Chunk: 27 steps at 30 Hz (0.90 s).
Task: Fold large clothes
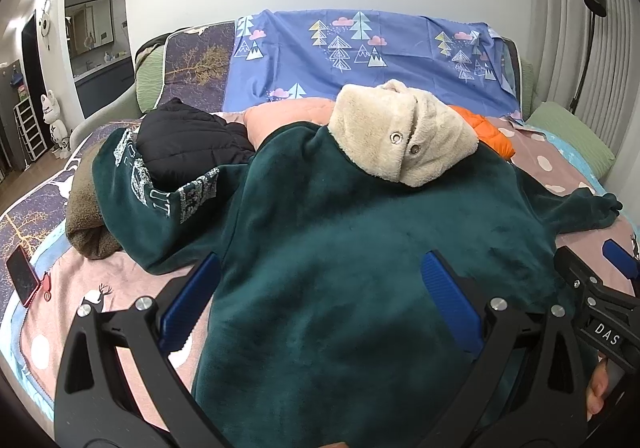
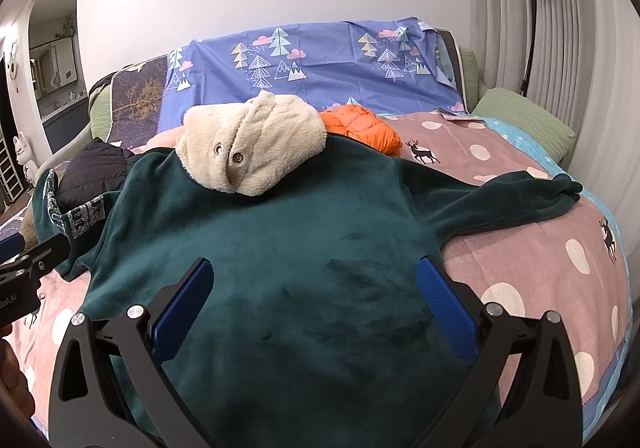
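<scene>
A large dark green fleece hoodie [image 1: 340, 248] lies back-up on the bed, also in the right wrist view [image 2: 280, 268]. Its cream fleece-lined hood [image 1: 400, 136] [image 2: 256, 144] is folded down onto the back. One sleeve [image 2: 512, 200] stretches out to the right; the other sleeve [image 1: 160, 200], with white print, bunches at the left. My left gripper [image 1: 320, 276] is open above the hoodie's lower left part. My right gripper [image 2: 316, 280] is open above its lower back, and shows at the right edge of the left wrist view [image 1: 592, 264].
A black puffer jacket [image 1: 192, 140], a brown fleece garment [image 1: 88, 224] and an orange puffer jacket [image 2: 360, 124] lie on the bed near the hoodie. A phone [image 1: 24, 276] lies at the left bed edge. A green pillow [image 2: 524, 112] and floor lamp [image 2: 528, 8] stand at right.
</scene>
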Each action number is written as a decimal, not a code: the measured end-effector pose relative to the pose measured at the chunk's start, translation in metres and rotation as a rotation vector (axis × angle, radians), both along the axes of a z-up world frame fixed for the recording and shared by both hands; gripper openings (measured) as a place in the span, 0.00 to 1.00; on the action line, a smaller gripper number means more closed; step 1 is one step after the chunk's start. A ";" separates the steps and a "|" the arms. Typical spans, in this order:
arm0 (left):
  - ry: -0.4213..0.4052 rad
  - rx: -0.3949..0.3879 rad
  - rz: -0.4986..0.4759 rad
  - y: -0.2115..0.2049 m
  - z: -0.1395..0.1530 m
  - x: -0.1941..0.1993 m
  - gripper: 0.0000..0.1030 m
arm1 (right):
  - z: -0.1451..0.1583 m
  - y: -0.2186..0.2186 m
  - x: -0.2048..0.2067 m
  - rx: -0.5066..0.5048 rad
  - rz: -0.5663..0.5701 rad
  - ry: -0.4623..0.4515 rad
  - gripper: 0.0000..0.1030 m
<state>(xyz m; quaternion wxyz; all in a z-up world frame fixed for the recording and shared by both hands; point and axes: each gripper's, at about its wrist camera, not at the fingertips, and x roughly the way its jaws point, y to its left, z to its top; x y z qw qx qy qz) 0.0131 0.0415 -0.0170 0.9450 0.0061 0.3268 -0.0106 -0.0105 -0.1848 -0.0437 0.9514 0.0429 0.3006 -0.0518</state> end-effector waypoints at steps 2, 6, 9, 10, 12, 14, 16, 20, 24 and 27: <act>0.002 -0.002 -0.001 0.000 0.000 0.000 0.98 | -0.001 -0.001 0.000 0.000 -0.002 0.000 0.99; 0.005 0.002 -0.004 -0.001 -0.001 0.003 0.98 | -0.001 -0.001 -0.001 0.001 -0.002 0.000 0.99; 0.009 0.006 -0.002 -0.002 -0.004 0.004 0.98 | -0.001 -0.001 0.000 0.000 -0.002 0.000 0.99; 0.011 0.008 -0.001 -0.002 -0.005 0.005 0.98 | -0.001 -0.001 -0.001 0.001 -0.002 0.000 0.99; 0.013 0.011 0.000 -0.003 -0.006 0.005 0.98 | -0.002 -0.002 -0.001 0.002 -0.004 0.001 0.99; 0.013 0.009 -0.002 -0.003 -0.006 0.005 0.98 | -0.004 -0.003 -0.001 0.005 -0.005 0.004 0.99; 0.013 0.009 -0.003 -0.002 -0.006 0.006 0.98 | -0.006 -0.005 0.000 0.007 -0.006 0.007 0.99; 0.014 0.012 -0.003 -0.003 -0.007 0.007 0.98 | -0.006 -0.005 0.001 0.006 -0.006 0.007 0.99; 0.015 0.013 -0.005 -0.003 -0.008 0.007 0.98 | -0.006 -0.006 0.002 0.004 -0.007 0.009 0.99; 0.019 0.017 -0.008 -0.003 -0.011 0.009 0.98 | -0.010 -0.007 0.004 0.002 -0.007 0.016 0.99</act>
